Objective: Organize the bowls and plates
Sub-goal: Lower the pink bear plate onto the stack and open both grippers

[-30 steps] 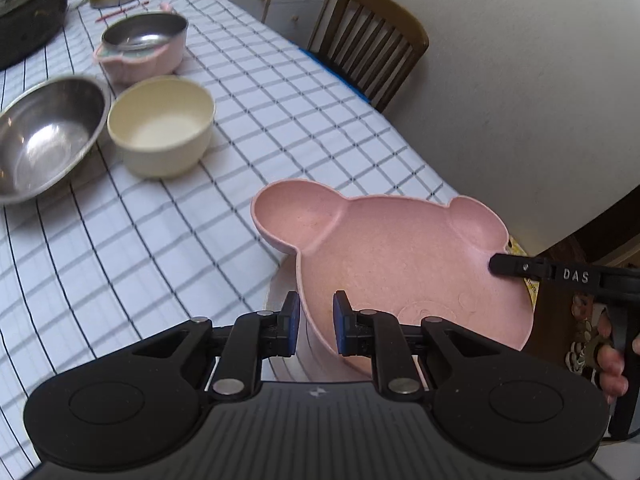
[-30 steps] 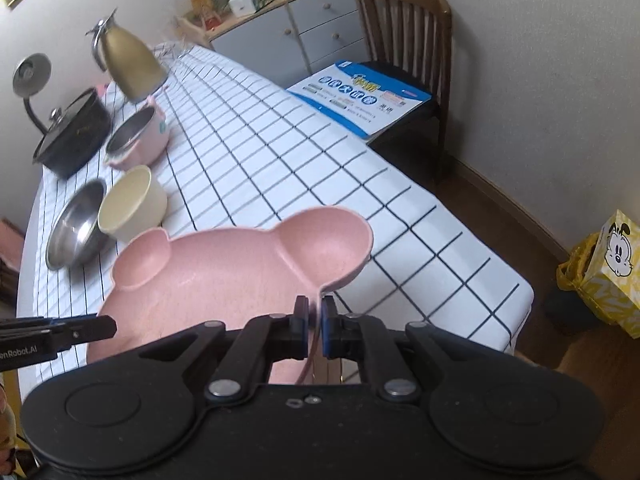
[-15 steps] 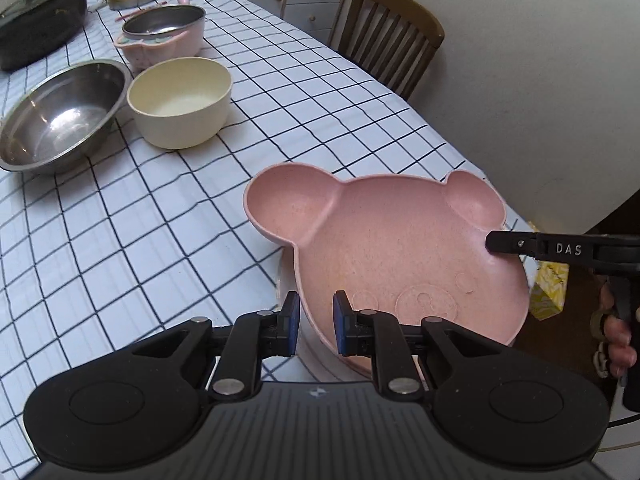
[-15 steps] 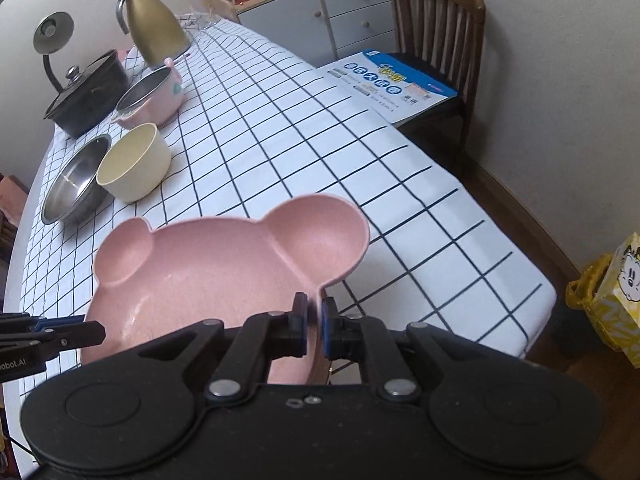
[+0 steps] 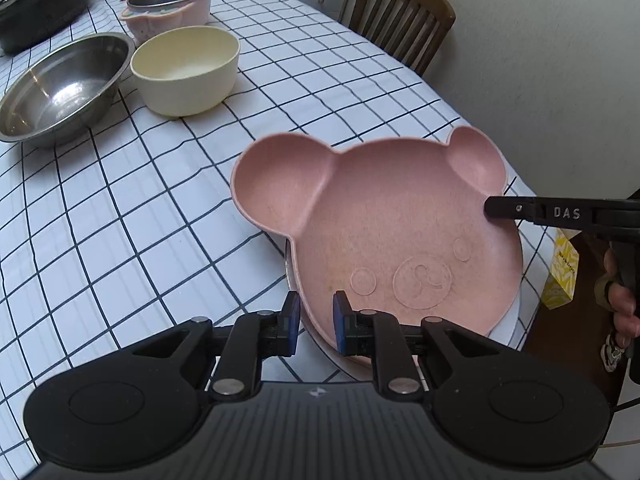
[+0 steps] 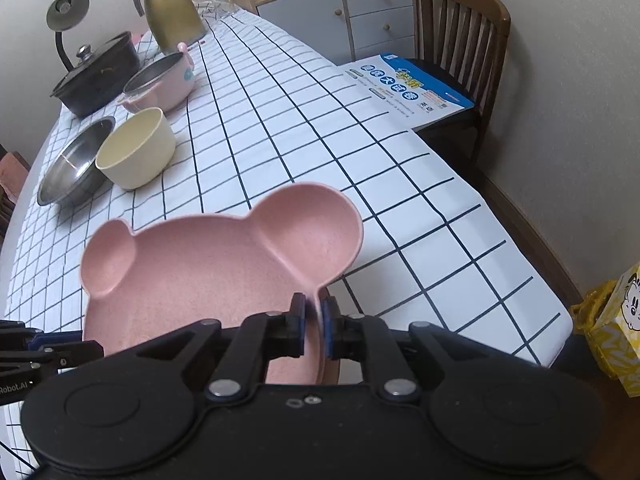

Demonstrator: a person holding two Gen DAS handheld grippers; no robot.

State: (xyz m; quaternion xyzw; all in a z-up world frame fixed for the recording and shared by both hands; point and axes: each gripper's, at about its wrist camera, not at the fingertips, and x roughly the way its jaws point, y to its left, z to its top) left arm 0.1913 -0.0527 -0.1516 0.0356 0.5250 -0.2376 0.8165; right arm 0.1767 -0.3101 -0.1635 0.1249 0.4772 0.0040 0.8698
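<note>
While the steel bowl [image 5: 60, 88] and cream bowl [image 5: 186, 74] wait at upper left, the pink bear plate [image 5: 392, 232] has sunk onto another plate's rim [image 5: 289, 276] on the surface [image 5: 120, 220]. At lower centre, the left hand-held gripper [image 5: 315, 322] clamps its near edge; the right hand-held gripper [image 6: 314, 328] pinches the rim, barely loosening. Stacking looks nearly done.

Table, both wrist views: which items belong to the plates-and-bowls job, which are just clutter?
Job:
pink bear plate, held by both grippers
plate beneath it
cream bowl
steel bowl
pink steel-lined bowl

Lying about:
black lidded pot
gold jug
leaflet on chair
yellow bag
</note>
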